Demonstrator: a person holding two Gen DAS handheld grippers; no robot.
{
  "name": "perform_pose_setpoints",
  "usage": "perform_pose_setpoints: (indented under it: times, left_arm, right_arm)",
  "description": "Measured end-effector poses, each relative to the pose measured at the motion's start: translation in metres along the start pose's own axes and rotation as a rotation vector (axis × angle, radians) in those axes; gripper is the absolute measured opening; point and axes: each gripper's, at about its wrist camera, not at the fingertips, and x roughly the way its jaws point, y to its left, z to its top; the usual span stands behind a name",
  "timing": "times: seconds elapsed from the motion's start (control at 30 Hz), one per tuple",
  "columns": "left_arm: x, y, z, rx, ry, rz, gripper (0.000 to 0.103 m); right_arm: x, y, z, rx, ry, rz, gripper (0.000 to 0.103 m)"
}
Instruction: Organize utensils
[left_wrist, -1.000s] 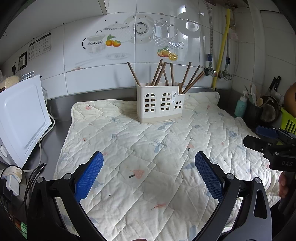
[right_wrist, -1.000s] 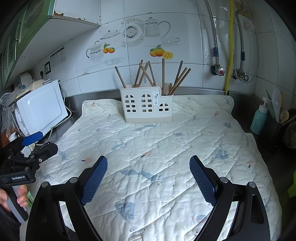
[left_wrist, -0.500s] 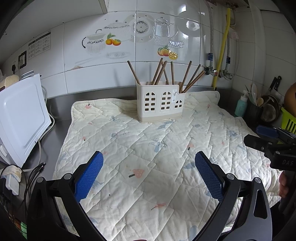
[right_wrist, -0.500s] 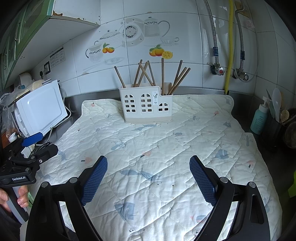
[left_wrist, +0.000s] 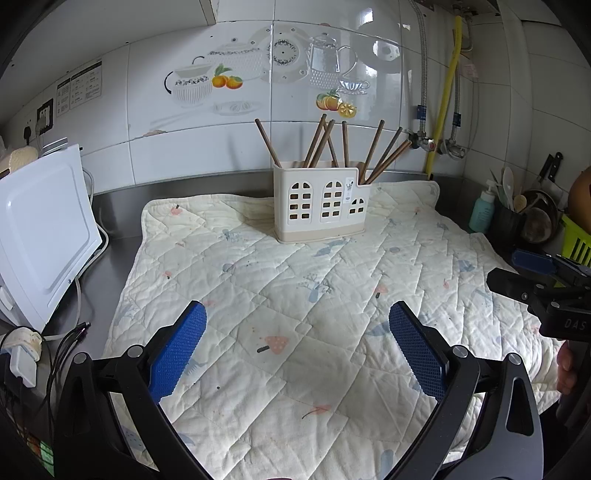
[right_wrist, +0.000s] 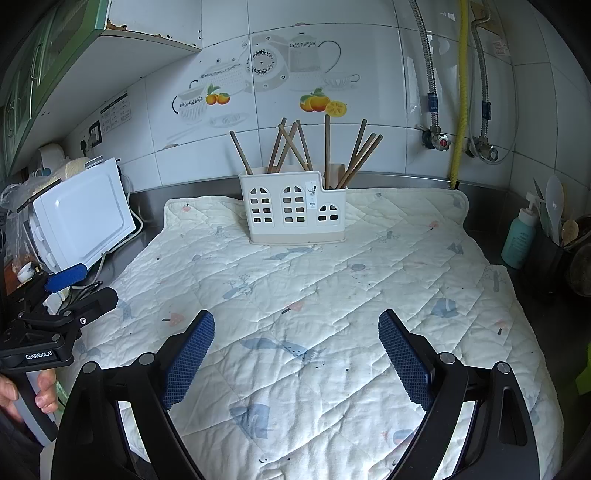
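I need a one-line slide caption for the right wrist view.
Open right gripper above a quilted mat, facing a white holder of chopsticks.

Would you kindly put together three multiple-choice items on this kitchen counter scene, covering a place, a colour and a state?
1. Where does the cream plastic utensil holder with arched window cut-outs stand?
A. on the bare steel counter
B. at the far side of the pale quilted cloth, near the tiled wall
C. on top of the white appliance

2. What colour are the pads of the right gripper?
A. blue
B. red
C. yellow

3. How do the brown wooden chopsticks sit?
A. flat on the cloth
B. held in a gripper
C. upright or leaning inside the holder

Answers: 1 B, the holder rests on the cloth's far part below the wall tiles. 2 A, both textured pads show blue. 3 C, the sticks rise from the holder's top, and both the right gripper and the left gripper are open and empty.
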Motion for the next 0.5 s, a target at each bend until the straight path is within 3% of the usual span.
perform_pose_setpoints:
  times: [0.5]
  left_arm:
    - [0.0001,-0.0003,0.0005,-0.002,-0.002,-0.002,0.098]
  right_arm:
    - [0.0003,0.0004,-0.0006,0.0,-0.004,0.001,0.087]
